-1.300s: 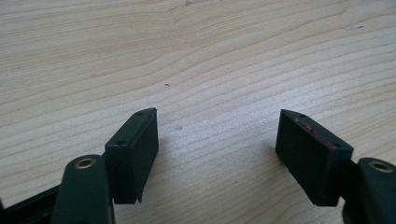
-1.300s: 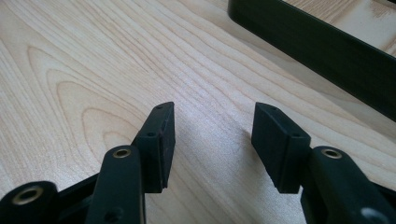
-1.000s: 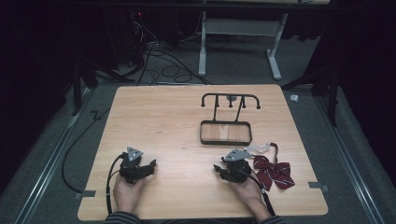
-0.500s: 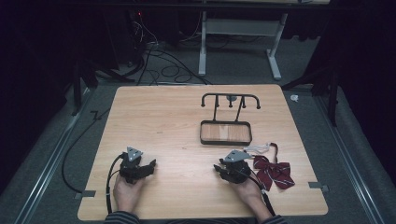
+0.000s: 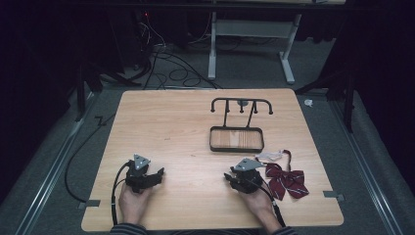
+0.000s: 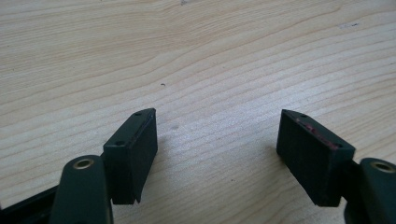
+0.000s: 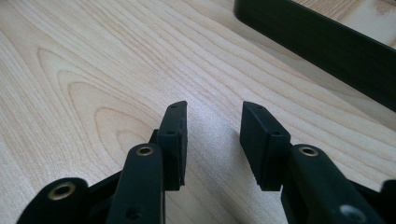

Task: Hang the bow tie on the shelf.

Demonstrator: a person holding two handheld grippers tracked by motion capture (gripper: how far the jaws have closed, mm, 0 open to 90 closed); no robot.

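Two grippers rest near the front edge of a light wooden table (image 5: 176,127), each held from below by a hand coming in from the bottom of the high view. The left gripper (image 5: 154,176) sits at the front left; in its own view its jaws stand wide apart over bare wood grain with nothing between them. The right gripper (image 5: 232,177) sits at the front right, and its jaws have just been moving, narrowing and then easing a little wider; in its own view they stand released with a gap of bare wood between the pads. Just to the right of that gripper lies a dark red bow tie (image 5: 286,179) with pale stripes, flat on the table, its white strap (image 5: 270,155) curling beyond it. Behind the right gripper stands a black rack (image 5: 237,139), a shallow rectangular tray base with a wooden floor and an upright bar carrying hooks; its dark wall (image 7: 322,44) crosses the upper right of the right gripper view. The table stands on grey carpet (image 5: 63,147) in a dark room. Cables (image 5: 166,63) snake over the floor behind it, beside the white legs of another desk (image 5: 213,49).
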